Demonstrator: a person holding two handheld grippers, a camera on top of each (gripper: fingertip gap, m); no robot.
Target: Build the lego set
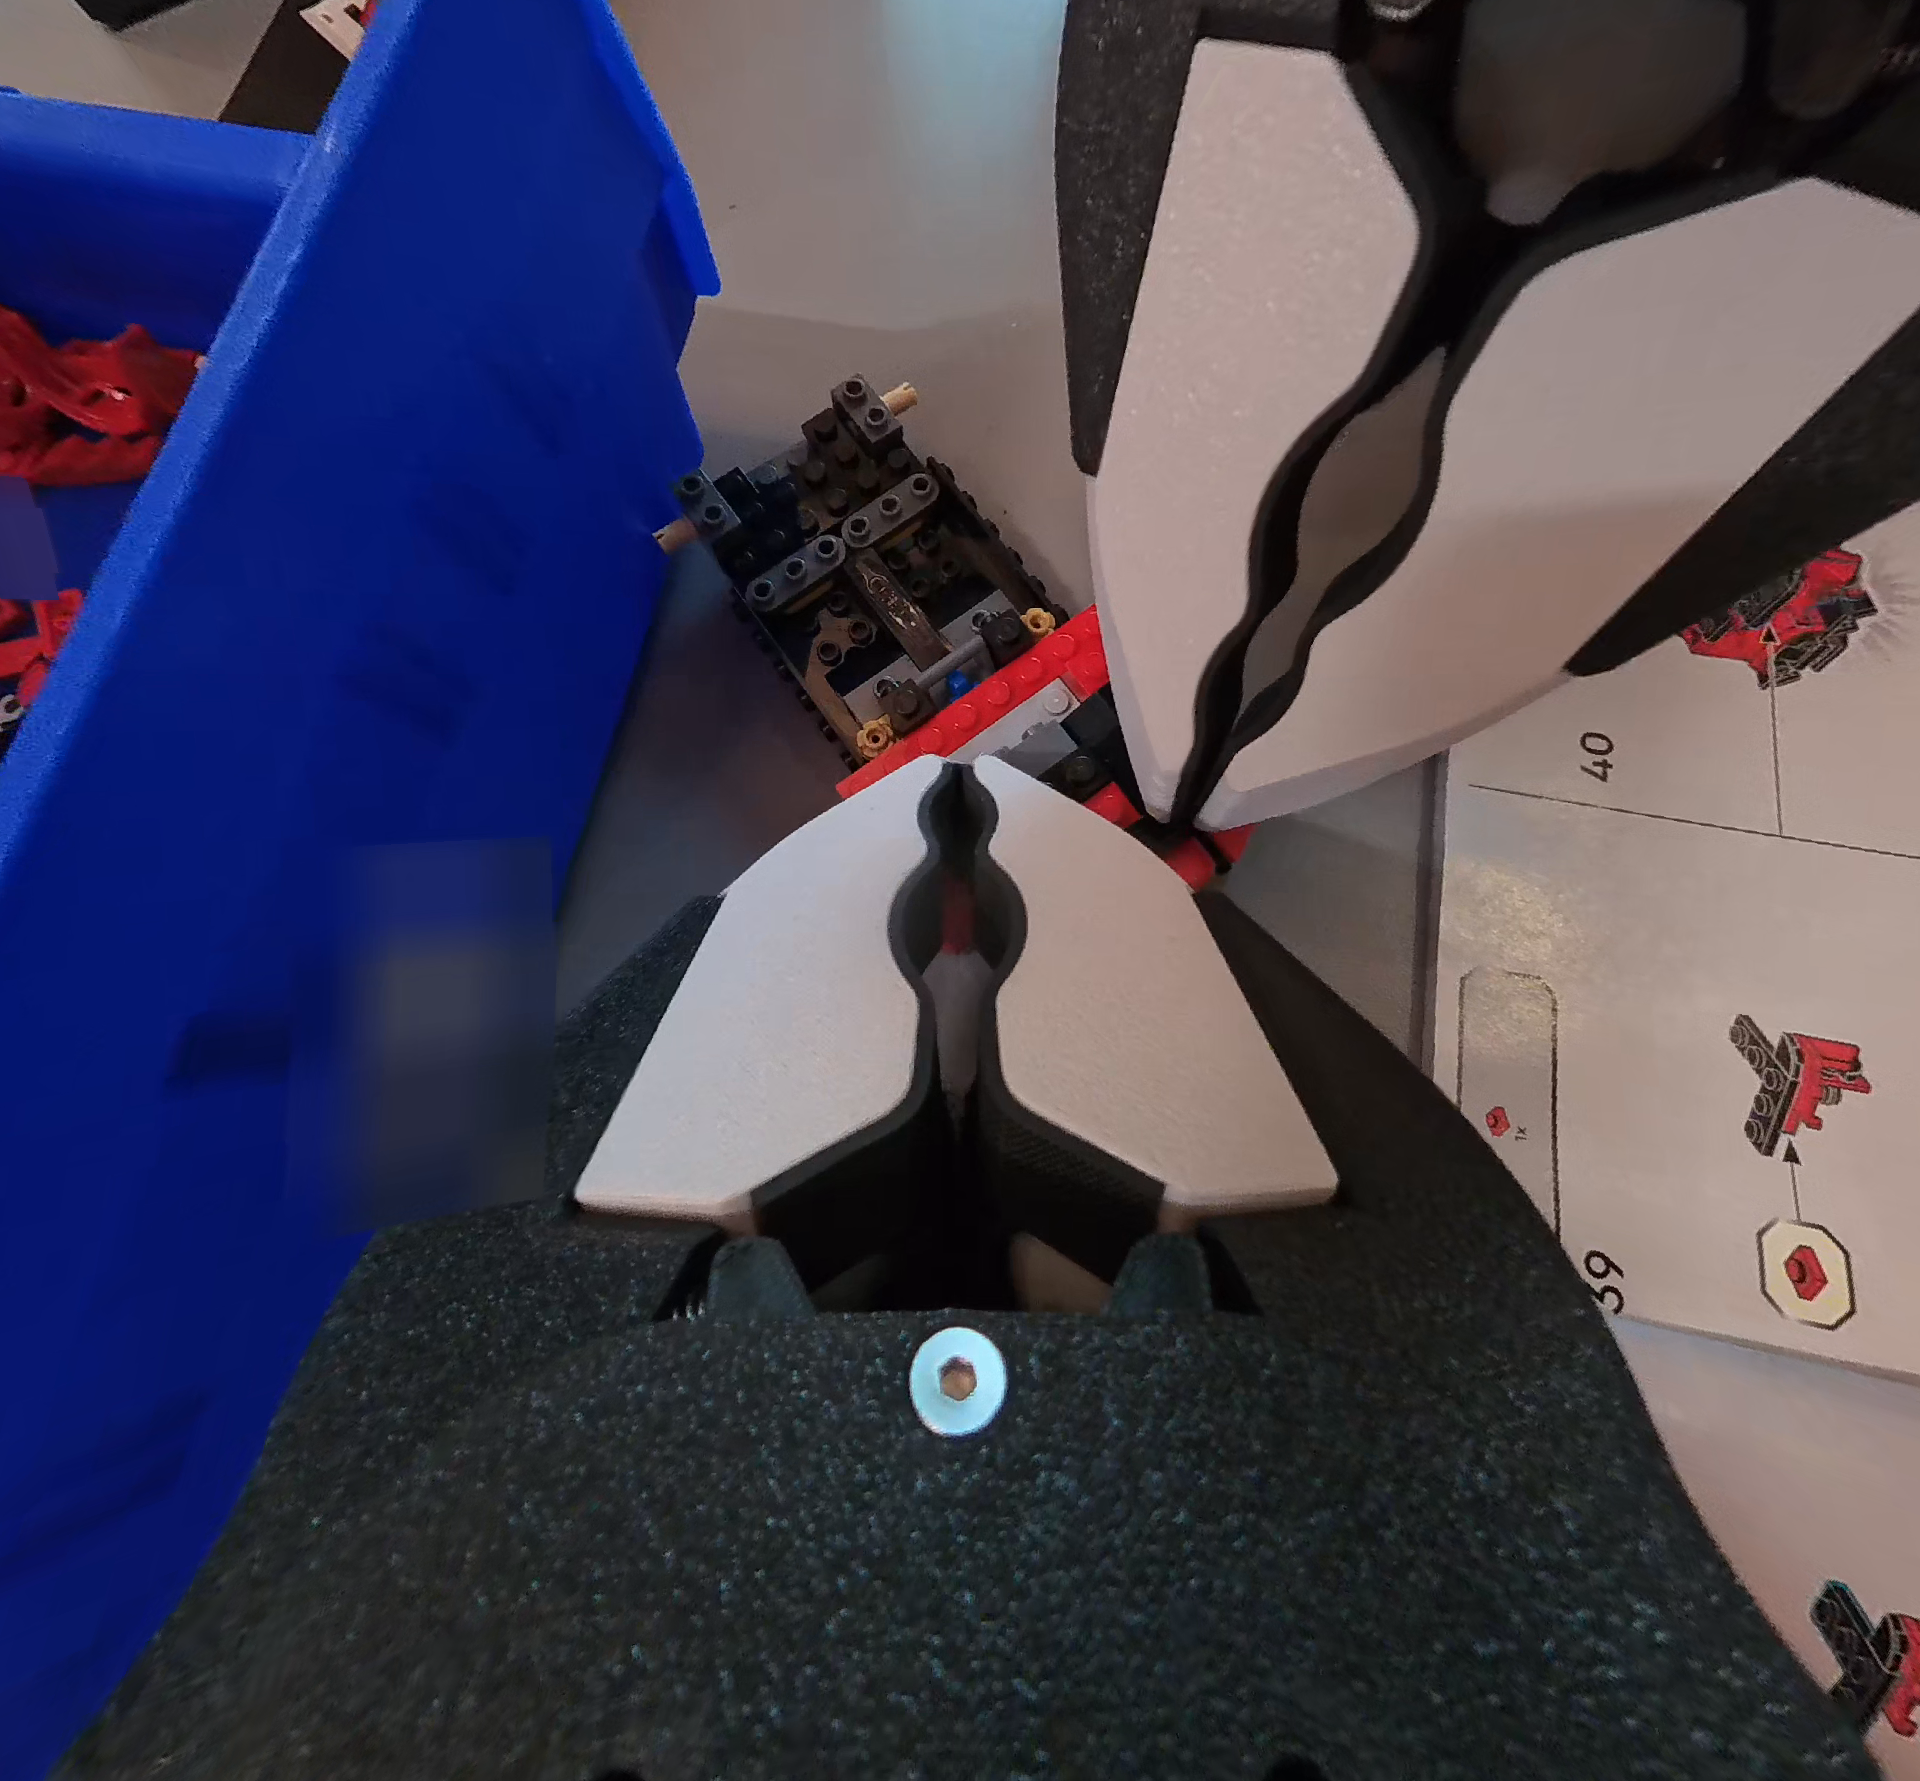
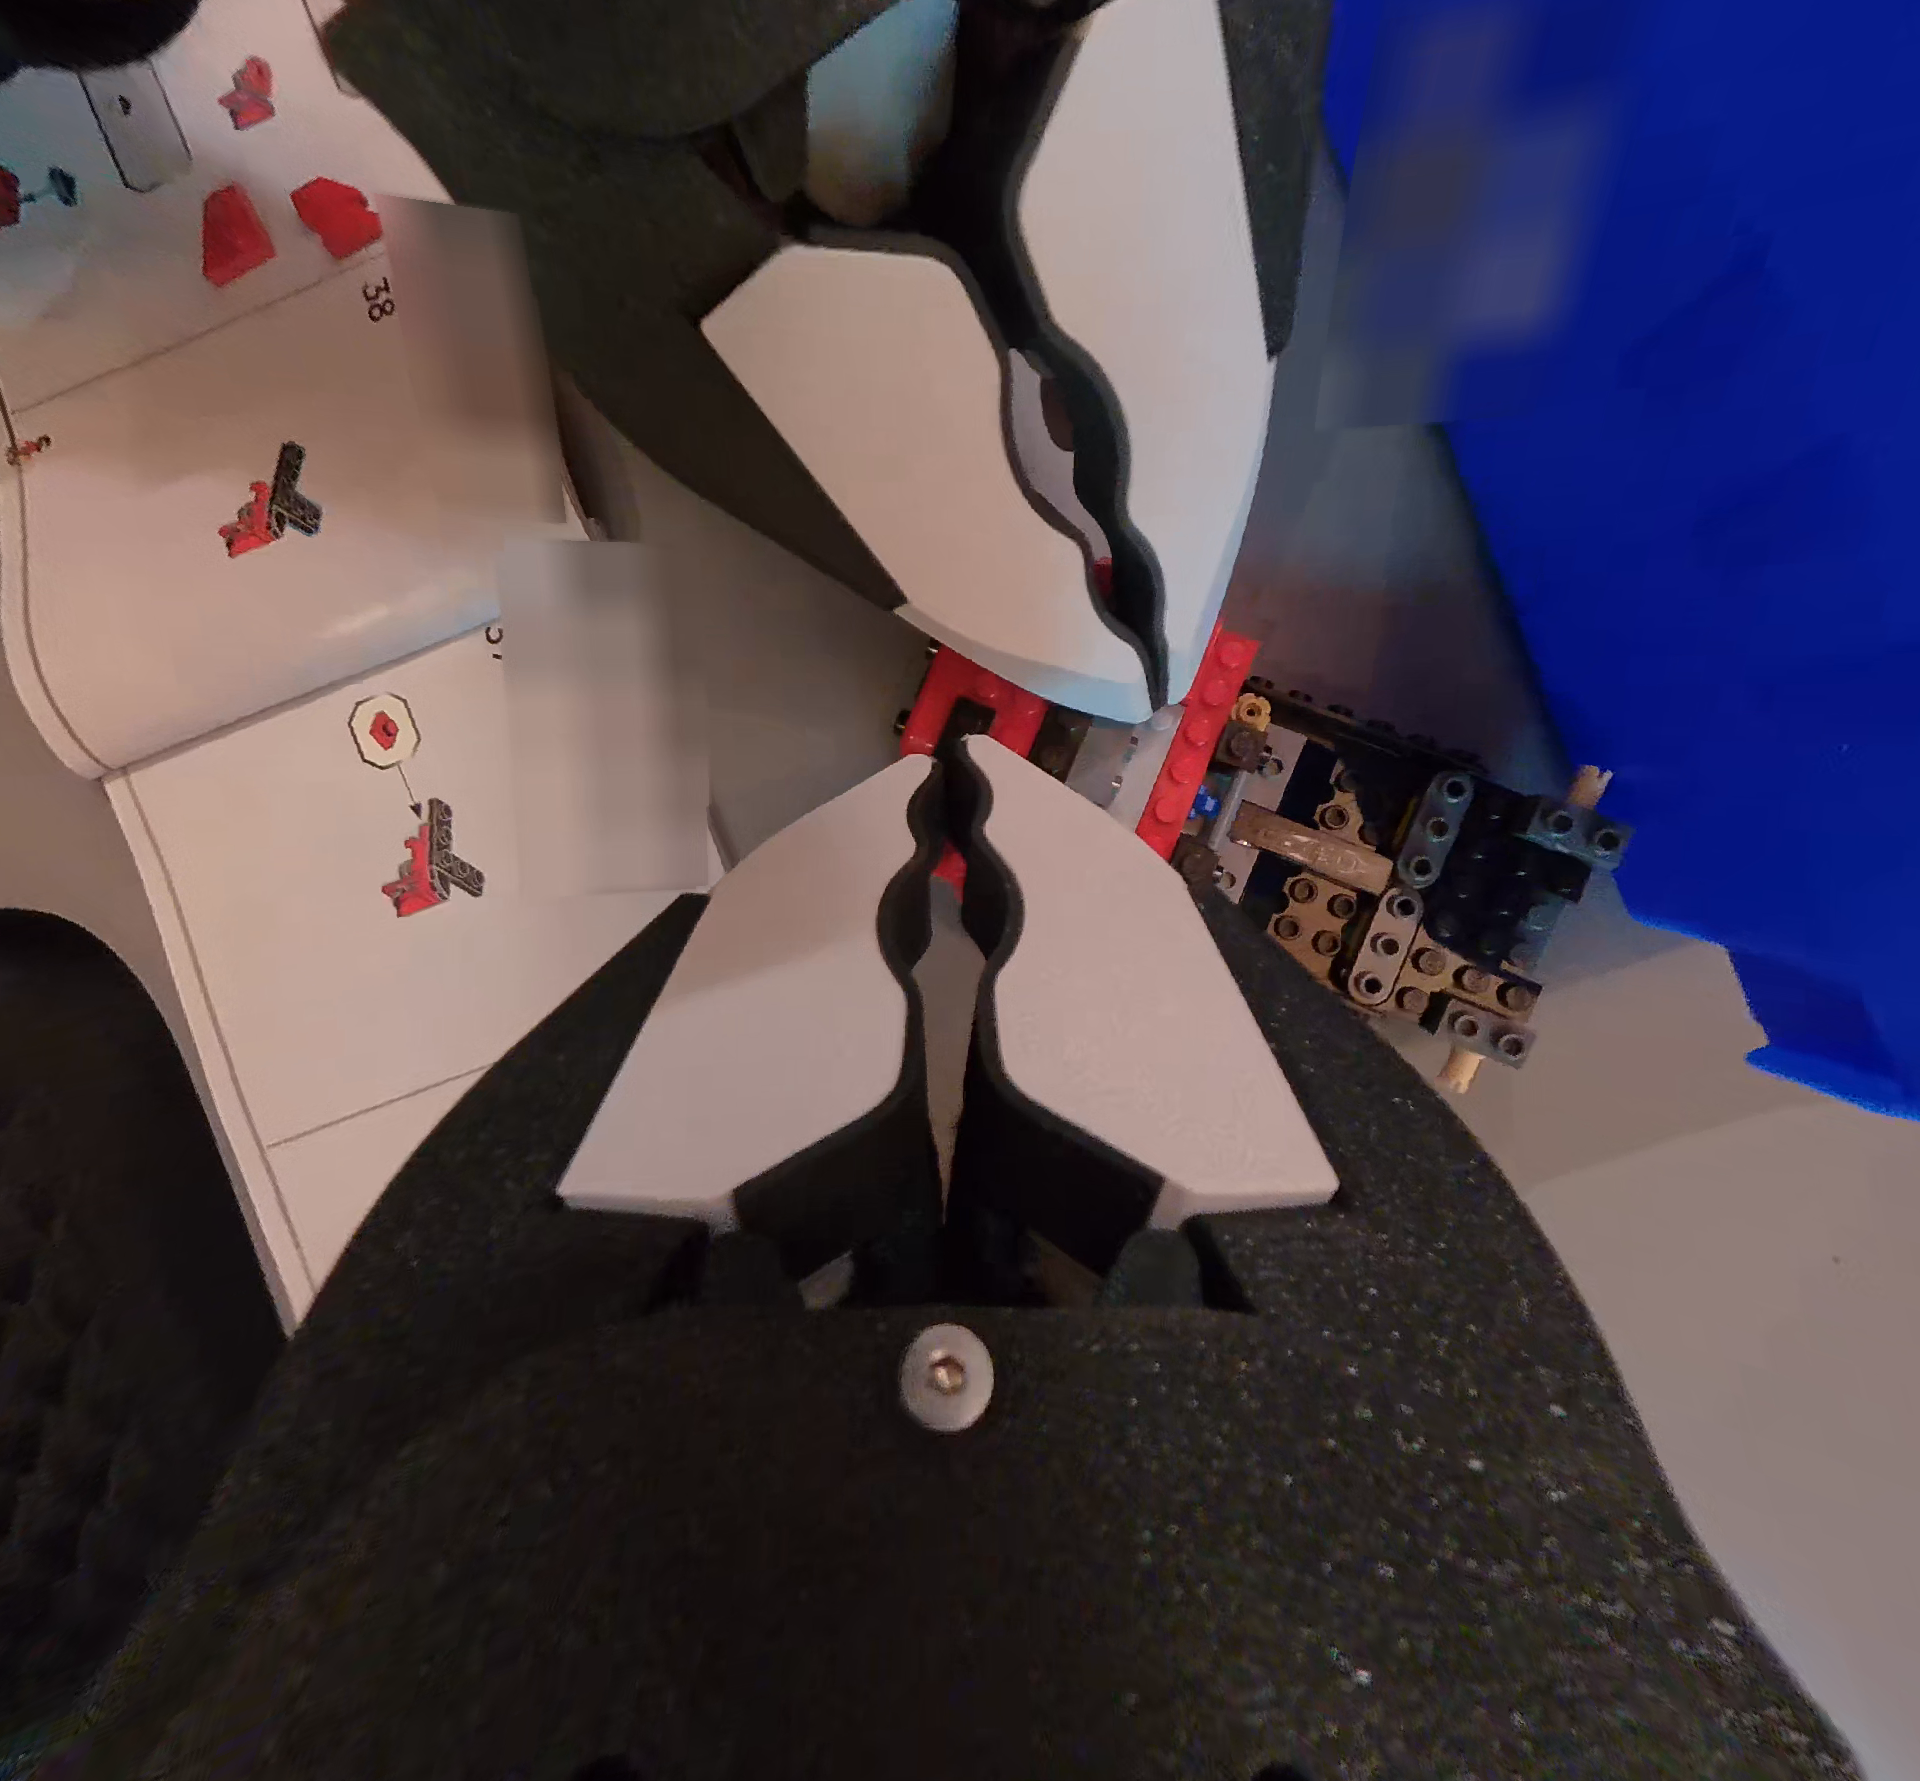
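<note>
The lego model [image 1: 883,578] is a black and tan chassis with a red front section [image 1: 997,692]. It lies on the white table beside the blue bin, and also shows in the right wrist view [image 2: 1403,879]. My left gripper [image 1: 961,773] is shut, with its tips resting on the model's red front; it also shows in the right wrist view [image 2: 1153,692]. My right gripper [image 2: 953,755] is shut, with its tips on the red end piece [image 2: 935,703] of the model. In the left wrist view it [image 1: 1184,809] comes in from the top right. The two grippers' tips are close together.
A blue bin [image 1: 436,588] with red pieces [image 1: 83,401] stands right next to the model, and shows in the right wrist view [image 2: 1662,381]. An open instruction booklet [image 1: 1662,1004] [image 2: 312,952] lies on the other side. Two loose red slope bricks [image 2: 239,235] [image 2: 335,217] lie on it. My two grippers' fingertips are within a few centimetres of each other.
</note>
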